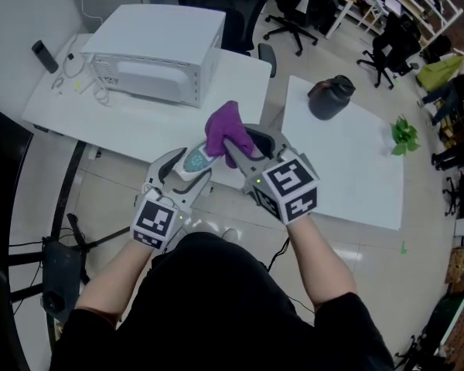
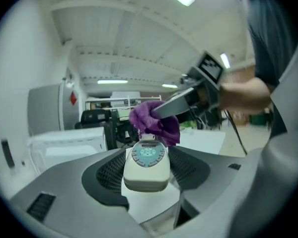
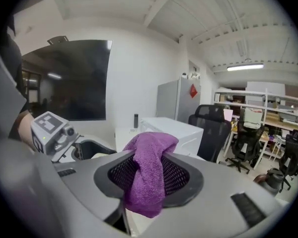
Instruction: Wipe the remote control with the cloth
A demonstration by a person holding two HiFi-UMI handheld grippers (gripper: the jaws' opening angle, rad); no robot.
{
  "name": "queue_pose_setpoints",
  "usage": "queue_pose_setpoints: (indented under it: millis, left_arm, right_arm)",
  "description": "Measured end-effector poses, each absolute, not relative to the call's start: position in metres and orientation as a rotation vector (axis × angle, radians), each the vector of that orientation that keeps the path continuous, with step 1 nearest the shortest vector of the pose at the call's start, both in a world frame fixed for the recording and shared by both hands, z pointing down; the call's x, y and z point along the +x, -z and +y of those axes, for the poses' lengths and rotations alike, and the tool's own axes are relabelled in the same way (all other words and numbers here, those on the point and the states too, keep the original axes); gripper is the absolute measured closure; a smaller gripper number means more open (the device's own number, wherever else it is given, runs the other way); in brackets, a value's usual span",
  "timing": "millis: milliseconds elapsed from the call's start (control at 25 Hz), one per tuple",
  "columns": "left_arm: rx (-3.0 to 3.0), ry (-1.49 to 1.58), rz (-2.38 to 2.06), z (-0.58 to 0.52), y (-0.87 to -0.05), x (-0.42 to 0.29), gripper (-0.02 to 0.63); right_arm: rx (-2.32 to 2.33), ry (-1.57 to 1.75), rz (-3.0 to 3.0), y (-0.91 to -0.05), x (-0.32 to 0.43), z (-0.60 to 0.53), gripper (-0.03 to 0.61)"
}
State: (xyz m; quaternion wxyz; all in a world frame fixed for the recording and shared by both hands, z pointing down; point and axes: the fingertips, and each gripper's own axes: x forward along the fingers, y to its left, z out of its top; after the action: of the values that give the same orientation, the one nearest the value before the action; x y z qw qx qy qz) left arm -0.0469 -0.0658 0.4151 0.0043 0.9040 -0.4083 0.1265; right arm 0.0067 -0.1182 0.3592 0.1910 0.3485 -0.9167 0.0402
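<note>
Left table [image 1: 139, 122], white box [image 1: 156, 52], right table [image 1: 348, 168], jug [image 1: 330, 97]

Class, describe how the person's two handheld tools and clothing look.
Both the left tool and right tool are grey, wide-jawed, with black mesh pads and a black-and-white marker cube each. The person wears a black short-sleeved top.

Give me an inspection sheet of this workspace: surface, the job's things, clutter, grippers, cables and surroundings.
Surface: white table and second white table, with a floor gap between them.
Job's things: remote control and purple cloth, both held in the air; the cloth sits at the remote's far end.
Clutter: white box-shaped appliance, small black device, black jug, green plant.
Grippers: left gripper shut on the remote control; right gripper shut on the purple cloth.
Cables: white cable beside the appliance; black cables on the floor.
Surroundings: office chairs, tiled floor.
</note>
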Motion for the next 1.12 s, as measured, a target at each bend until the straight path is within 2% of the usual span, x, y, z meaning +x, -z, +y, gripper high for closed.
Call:
queue_pose_setpoints:
  millis: [200, 400, 600, 880, 1120]
  left_arm:
    - [2.244, 0.329, -1.02, -0.098, -0.404, -0.078, 0.357]
    - [1.929, 0.704, -0.821, -0.112, -0.392, -0.089, 0.357]
    - [1.881, 0.727, -0.691, -0.102, -0.388, -0.07, 0.357]
    - [1.918, 0.654, -0.625, -0.086, -0.391, -0.055, 0.358]
    - [1.893, 0.736, -0.673, -0.108, -0.38, -0.075, 0.359]
  right_arm:
    - [1.181, -0.13, -2.7, -0.349, 0.02, -0.111, 0.43]
    - [0.995, -0.207, -2.704, -0.391, -0.013, -0.079, 0.43]
    - [0.907, -0.163, -2.697, -0.393, -0.035, -0.072, 0.431]
    - [1.18, -0.108, -2.645, -0.369, 0.017, -0.117, 0.431]
    - [0.888, -0.064, -2.7, -0.381, -0.027, -0.072, 0.431]
